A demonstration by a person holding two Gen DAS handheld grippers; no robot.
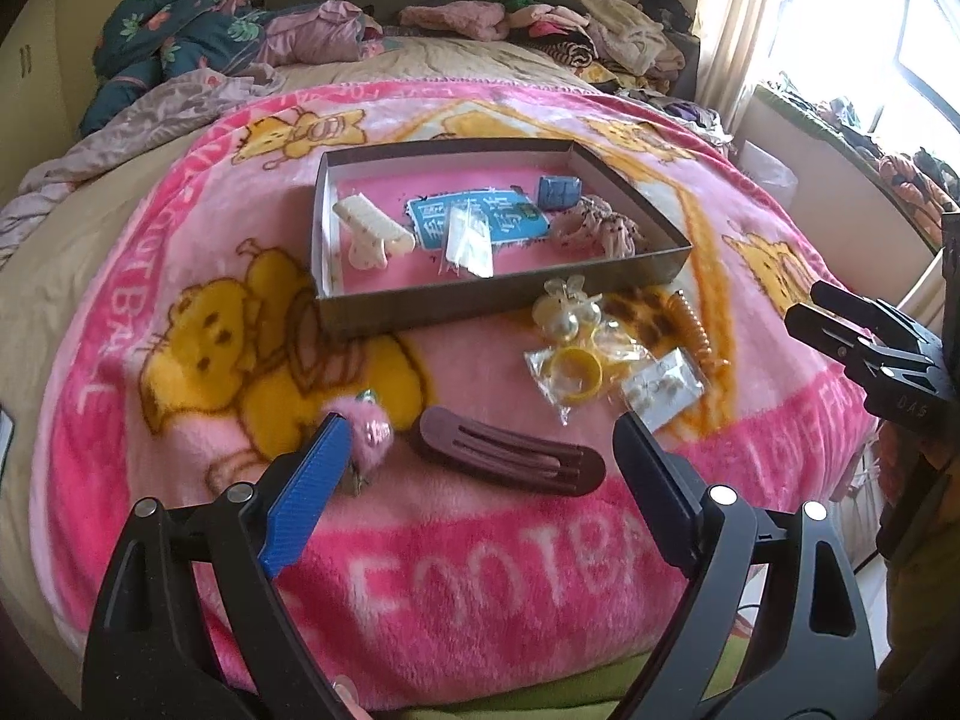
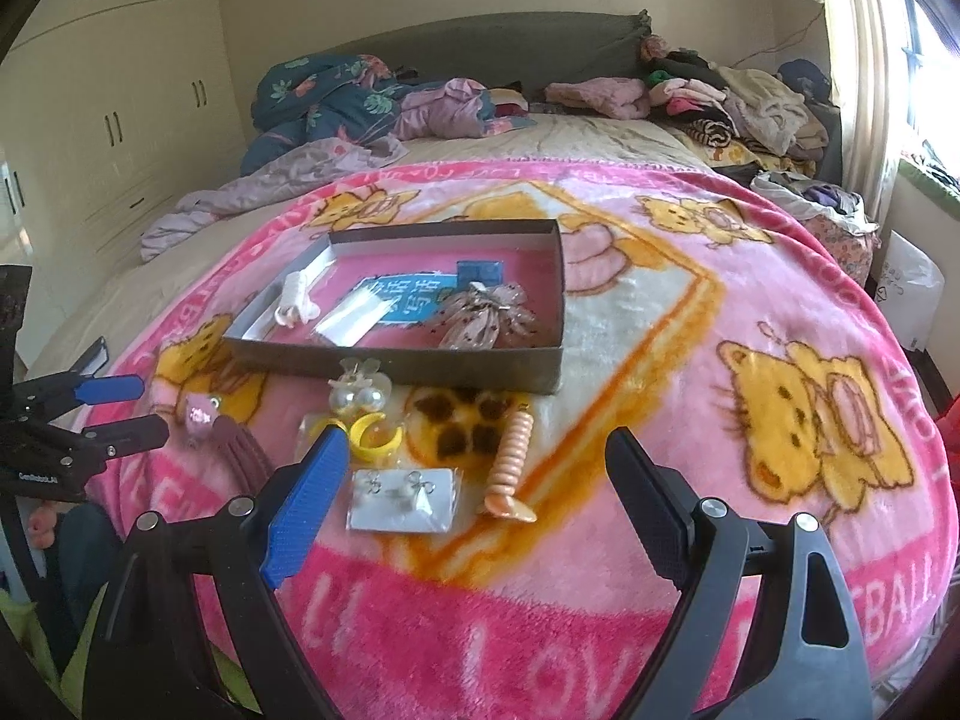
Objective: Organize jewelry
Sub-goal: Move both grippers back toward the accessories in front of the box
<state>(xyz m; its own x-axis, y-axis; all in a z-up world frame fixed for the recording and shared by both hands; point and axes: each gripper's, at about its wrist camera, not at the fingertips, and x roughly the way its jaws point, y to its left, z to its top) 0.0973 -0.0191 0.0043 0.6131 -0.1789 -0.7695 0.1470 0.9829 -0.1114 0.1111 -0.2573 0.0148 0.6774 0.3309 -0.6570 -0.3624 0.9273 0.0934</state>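
Maroon hair clip point(image 1: 507, 459) is lined up between the left gripper point(image 1: 480, 438) fingers, spread wide, nothing held.
It is best pinched across its narrow width, then carried to the box point(image 1: 480, 300); the right gripper point(image 2: 474, 456) is likewise wide and unladen.

blanket point(image 1: 480, 570): fluffy fleece cloth, matt, printed pink and yellow;
box point(image 1: 480, 300): cardboard, dull grey-brown walls outside, smooth white inside;
large hair clip point(image 1: 507, 459): smooth maroon plastic, faint sheen;
pompom point(image 1: 366, 429): pink fuzzy fibre;
ring point(image 1: 577, 377): glossy yellow plastic, in a clear shiny bag;
earring card point(image 2: 403, 498): white paper under clear film;
spiral clip point(image 2: 510, 465): glossy peach plastic, ribbed;
scrunchie point(image 2: 489, 315): soft dotted cloth;
left gripper point(image 1: 480, 426): matt black frame, one finger pad ribbed blue
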